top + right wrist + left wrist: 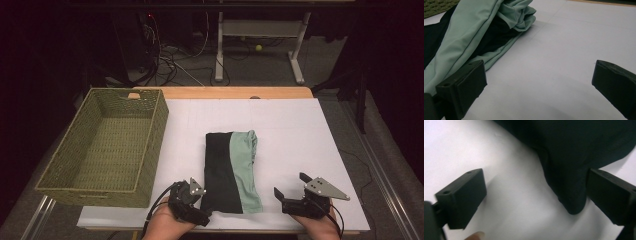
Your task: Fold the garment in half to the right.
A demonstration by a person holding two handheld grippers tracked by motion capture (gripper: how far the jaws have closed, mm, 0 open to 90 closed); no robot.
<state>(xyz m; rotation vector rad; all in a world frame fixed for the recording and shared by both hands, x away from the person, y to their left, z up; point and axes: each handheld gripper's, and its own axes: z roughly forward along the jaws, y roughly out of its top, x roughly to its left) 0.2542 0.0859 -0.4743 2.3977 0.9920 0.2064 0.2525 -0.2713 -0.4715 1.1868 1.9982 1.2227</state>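
a folded cloth (231, 171), half black and half pale green, is laid lengthwise in the middle of the white table (295, 130), its near end close to the front edge. the fold looks finished and tidy in the high view, with the green half on the right and some bunching at the far end; in the right gripper view that bunched green end (517, 13) is seen loosely rolled over the black layer.

the left gripper (194, 200) is set at the cloth's near left corner. in the left gripper view its jaws are spread wide, with the black corner (571, 202) hanging down between them; the corner is close against the right-hand jaw, but nothing is clamped yet. the right gripper (290, 192) is held just beside the near right corner, apart from the cloth, its jaws likewise wide apart with only bare table between them; the green edge (461, 50) lies by the left-hand jaw.

a woven basket (75, 165) stands at the table's left, just beside the cloth, and nothing is seen in it.

the work is judged to be at its midpoint: folding appears done, while gripping both near corners, lifting, and placing the cloth in the basket are all left to do.
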